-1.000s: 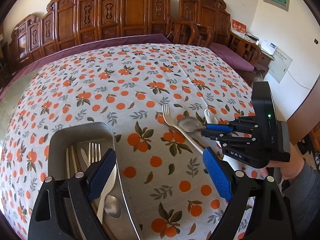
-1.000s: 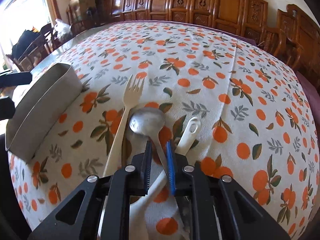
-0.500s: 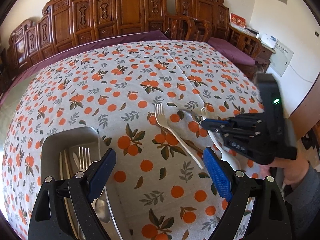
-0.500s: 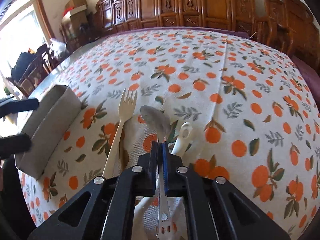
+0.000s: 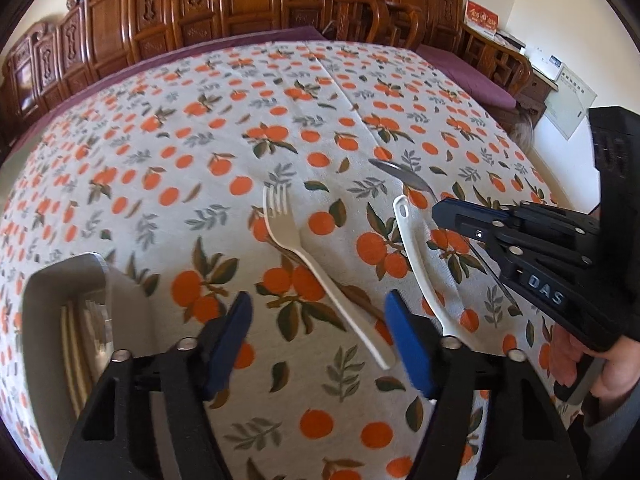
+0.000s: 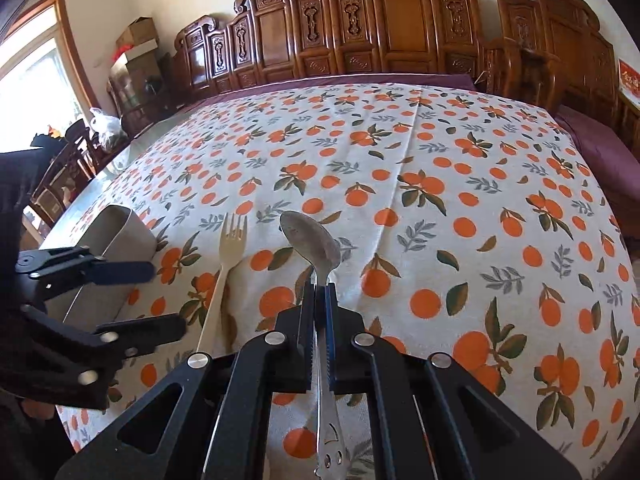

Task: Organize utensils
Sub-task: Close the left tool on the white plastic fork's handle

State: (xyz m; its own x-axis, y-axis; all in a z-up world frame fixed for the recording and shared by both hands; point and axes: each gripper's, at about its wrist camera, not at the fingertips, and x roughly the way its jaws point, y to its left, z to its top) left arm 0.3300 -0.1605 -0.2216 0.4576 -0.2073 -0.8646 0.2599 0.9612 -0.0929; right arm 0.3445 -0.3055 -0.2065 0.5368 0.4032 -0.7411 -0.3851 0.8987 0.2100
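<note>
My right gripper [image 6: 319, 294] is shut on a metal spoon [image 6: 310, 240] and holds it above the cloth; the bowl points forward. It shows in the left wrist view [image 5: 442, 208] with the spoon [image 5: 404, 178]. A cream plastic fork [image 5: 308, 264] and a white plastic spoon [image 5: 420, 264] lie on the orange-patterned tablecloth [image 5: 200, 140]. My left gripper [image 5: 316, 332] is open and empty, low over the fork's handle end. The metal utensil tray [image 5: 60, 280] sits at the left with utensils inside. In the right wrist view the fork [image 6: 224, 264] and tray [image 6: 120, 236] lie to the left.
Carved wooden chairs [image 6: 360, 28] line the table's far side. More chairs and a cabinet [image 5: 500, 60] stand at the right. The table edge drops off near my right hand [image 5: 580, 352].
My right gripper closed on the metal spoon and lifted it off the cloth. My left gripper moved right, away from the tray, toward the plastic fork.
</note>
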